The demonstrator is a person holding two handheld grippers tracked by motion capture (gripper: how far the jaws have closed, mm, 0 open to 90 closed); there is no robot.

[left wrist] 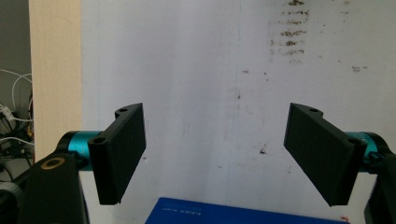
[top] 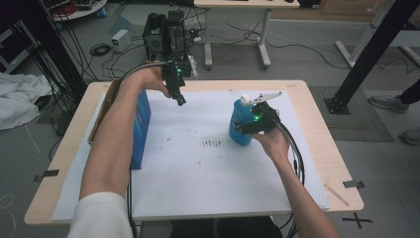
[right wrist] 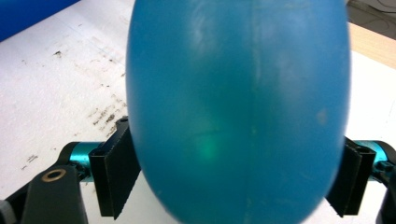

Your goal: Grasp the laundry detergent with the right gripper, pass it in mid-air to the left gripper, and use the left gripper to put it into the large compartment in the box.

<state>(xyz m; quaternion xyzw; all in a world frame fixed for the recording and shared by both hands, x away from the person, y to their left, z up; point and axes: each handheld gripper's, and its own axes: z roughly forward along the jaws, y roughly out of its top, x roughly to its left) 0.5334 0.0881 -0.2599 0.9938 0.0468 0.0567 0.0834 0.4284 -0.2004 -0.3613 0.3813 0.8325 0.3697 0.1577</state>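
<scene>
A blue bottle (top: 239,119) with a white cap stands upright on the white sheet (top: 208,178), right of centre. My right gripper (top: 249,126) reaches it from the right, and the right gripper view has the bottle (right wrist: 238,93) between both pads, which touch its sides. My left gripper (top: 179,100) hangs over the far part of the sheet, pointing down. Its jaws (left wrist: 215,149) stand wide apart with nothing between them above the stained sheet (left wrist: 196,70).
A tall blue box (top: 141,126) stands on edge at the left beside my left forearm, its top edge (left wrist: 243,215) just under the left jaws. Dark smudges (top: 211,143) mark the sheet's middle. A thin stick (top: 336,194) lies at the table's right front corner.
</scene>
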